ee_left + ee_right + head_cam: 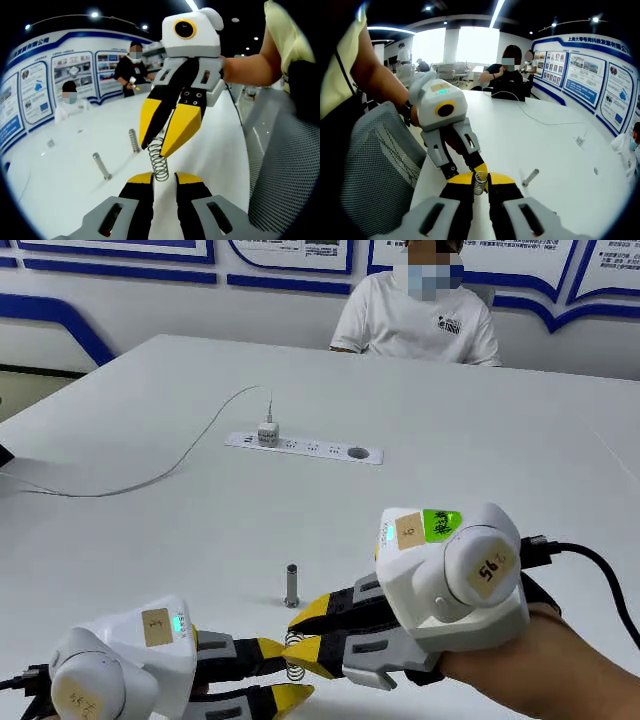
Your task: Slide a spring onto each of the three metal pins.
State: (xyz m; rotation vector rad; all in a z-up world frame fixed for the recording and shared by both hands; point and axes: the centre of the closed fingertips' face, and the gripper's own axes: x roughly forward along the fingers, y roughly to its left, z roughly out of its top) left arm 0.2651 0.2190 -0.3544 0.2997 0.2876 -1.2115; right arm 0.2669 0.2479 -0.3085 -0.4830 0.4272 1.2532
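A small steel spring (294,656) hangs between both grippers just above the white table (180,500). My left gripper (285,672) comes in from the bottom left and grips the spring's lower end (160,167). My right gripper (297,634) meets it from the right, its yellow jaws closed on the upper end (480,182). A bare metal pin (291,585) stands upright just beyond the jaws. In the left gripper view this pin (101,166) stands left of the spring, and a second pin (133,140) behind it looks ribbed, as if it carries a spring.
A white power strip (303,447) with a plugged charger (267,432) and a thin cable lies mid-table. A person (420,315) sits at the far side. A grey mesh chair (375,165) stands at the table's near edge.
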